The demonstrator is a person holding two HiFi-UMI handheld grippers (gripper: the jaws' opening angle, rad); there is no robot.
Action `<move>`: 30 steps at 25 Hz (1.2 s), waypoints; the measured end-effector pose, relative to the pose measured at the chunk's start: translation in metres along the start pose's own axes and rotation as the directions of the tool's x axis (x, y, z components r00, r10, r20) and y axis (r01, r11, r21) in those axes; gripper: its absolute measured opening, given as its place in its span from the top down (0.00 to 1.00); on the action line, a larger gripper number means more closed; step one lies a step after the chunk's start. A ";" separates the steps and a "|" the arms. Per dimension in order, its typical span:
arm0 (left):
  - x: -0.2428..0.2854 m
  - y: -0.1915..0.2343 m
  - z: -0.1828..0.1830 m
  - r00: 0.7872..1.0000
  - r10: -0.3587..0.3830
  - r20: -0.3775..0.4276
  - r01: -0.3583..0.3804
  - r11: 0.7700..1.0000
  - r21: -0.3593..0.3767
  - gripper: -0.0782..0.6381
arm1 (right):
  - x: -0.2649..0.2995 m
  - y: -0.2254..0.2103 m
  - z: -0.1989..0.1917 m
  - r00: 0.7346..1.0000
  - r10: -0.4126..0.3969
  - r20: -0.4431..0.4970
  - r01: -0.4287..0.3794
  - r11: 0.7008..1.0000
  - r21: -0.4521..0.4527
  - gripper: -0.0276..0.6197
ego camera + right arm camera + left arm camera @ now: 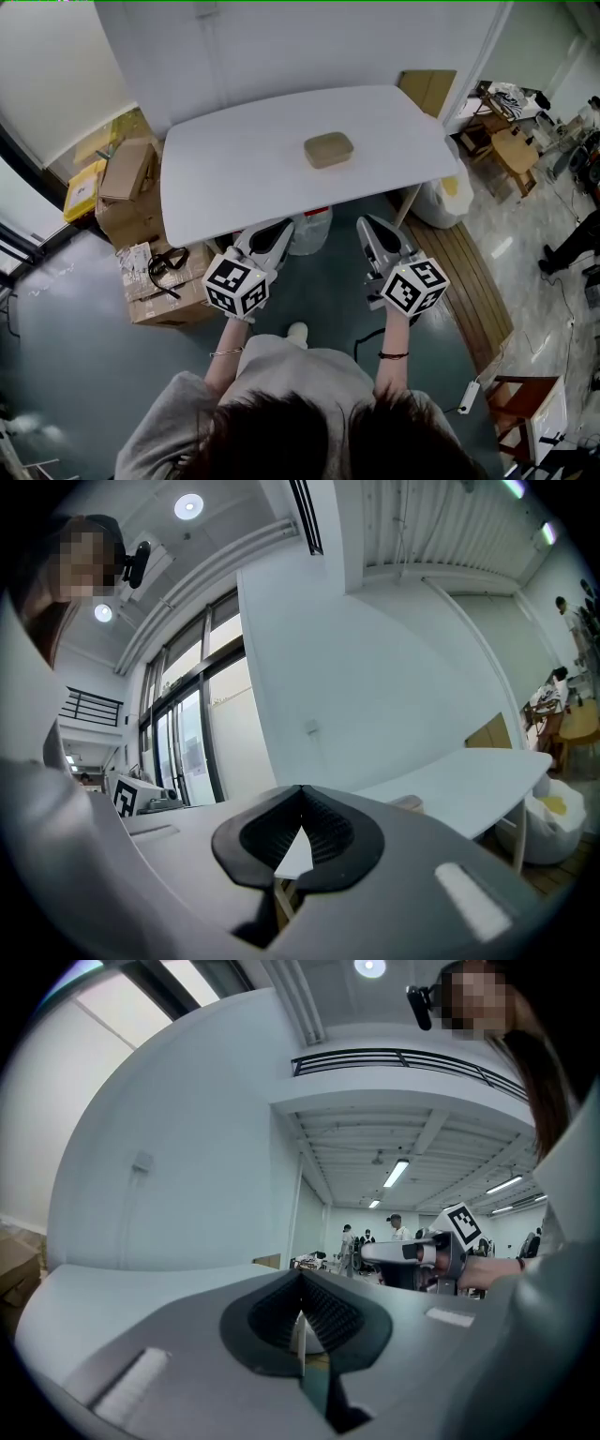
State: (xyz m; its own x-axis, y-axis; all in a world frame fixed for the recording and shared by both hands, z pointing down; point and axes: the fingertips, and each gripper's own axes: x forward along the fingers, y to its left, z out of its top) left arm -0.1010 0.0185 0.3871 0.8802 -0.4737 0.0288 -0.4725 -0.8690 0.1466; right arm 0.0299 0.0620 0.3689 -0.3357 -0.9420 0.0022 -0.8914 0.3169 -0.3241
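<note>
Left gripper (270, 236): jaws closed, nothing between them. Right gripper (375, 234): same, closed and empty. Both are held side by side at the near edge of the white table (225, 178), tips pointing toward it. Tan block (328, 149) lies on the tabletop, well apart from both grippers, nearer the right one.

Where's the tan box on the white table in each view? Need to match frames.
Head view: tan box upper centre, on the white table.
Left gripper view: not clearly in it; the table shows at left.
Right gripper view: a sliver of it right of centre, on the table.
Shared landmark: the white table.
</note>
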 end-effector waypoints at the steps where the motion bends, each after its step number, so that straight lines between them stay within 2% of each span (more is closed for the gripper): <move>1: 0.004 0.003 0.000 1.000 -0.003 0.001 0.003 1.000 0.001 0.90 | 0.003 -0.003 0.001 1.000 -0.003 0.002 0.003 1.000 0.001 0.94; 11: 0.042 0.027 0.001 0.999 -0.052 -0.004 0.052 0.999 0.004 0.90 | 0.025 -0.034 0.008 0.999 -0.036 0.037 0.034 0.999 0.029 0.94; 18: 0.056 0.033 -0.010 0.997 -0.072 -0.030 0.072 0.997 -0.015 0.90 | 0.032 -0.043 -0.003 0.998 -0.053 0.016 0.053 0.998 0.041 0.94; 24: 0.070 0.036 -0.014 0.997 -0.065 -0.035 0.064 0.997 -0.034 0.90 | 0.036 -0.060 0.001 0.998 -0.067 0.007 0.066 0.996 0.053 0.94; 30: 0.095 0.046 -0.017 0.999 -0.029 -0.038 0.027 0.998 -0.053 0.90 | 0.053 -0.089 0.009 0.999 -0.037 -0.003 0.037 0.996 0.075 0.94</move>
State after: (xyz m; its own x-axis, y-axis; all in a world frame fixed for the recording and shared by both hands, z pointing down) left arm -0.0386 -0.0645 0.4135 0.8947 -0.4423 0.0622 -0.4454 -0.8729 0.1994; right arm 0.0940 -0.0172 0.3891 -0.3037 -0.9526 0.0168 -0.8776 0.2729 -0.3941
